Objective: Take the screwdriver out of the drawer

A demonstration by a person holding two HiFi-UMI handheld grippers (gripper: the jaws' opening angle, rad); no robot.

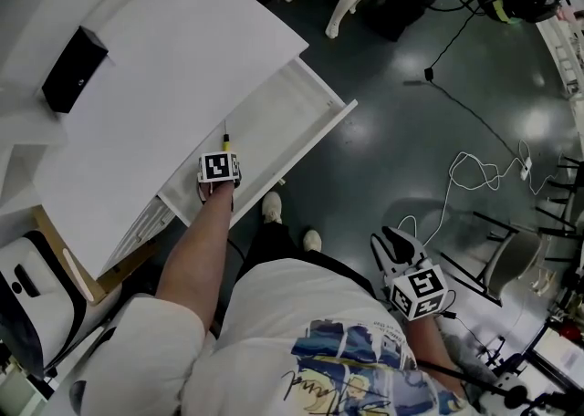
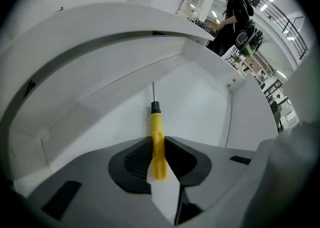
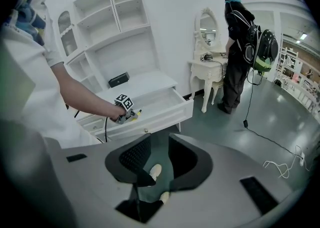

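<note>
A yellow-handled screwdriver (image 2: pixel 157 137) with a thin metal shaft lies in the open white drawer (image 2: pixel 200 107), tip pointing away from me. My left gripper (image 2: pixel 159 148) points steeply down into the drawer, and both pads press on the yellow handle. The head view shows that left gripper (image 1: pixel 223 155) at the drawer's (image 1: pixel 306 118) near end, with the screwdriver (image 1: pixel 226 140) poking out past it. My right gripper (image 1: pixel 392 246) hangs off to the right above the floor. In its own view the right gripper (image 3: pixel 159 154) stands open with nothing between the jaws.
A black box (image 1: pixel 75 67) sits on the white cabinet top. Loose cables (image 1: pixel 465 168) trail over the dark floor at right. A white dressing table (image 3: pixel 210 67) and a person with a backpack (image 3: pixel 240 47) stand beyond the drawer. My shoes (image 1: pixel 272 207) are just below the drawer front.
</note>
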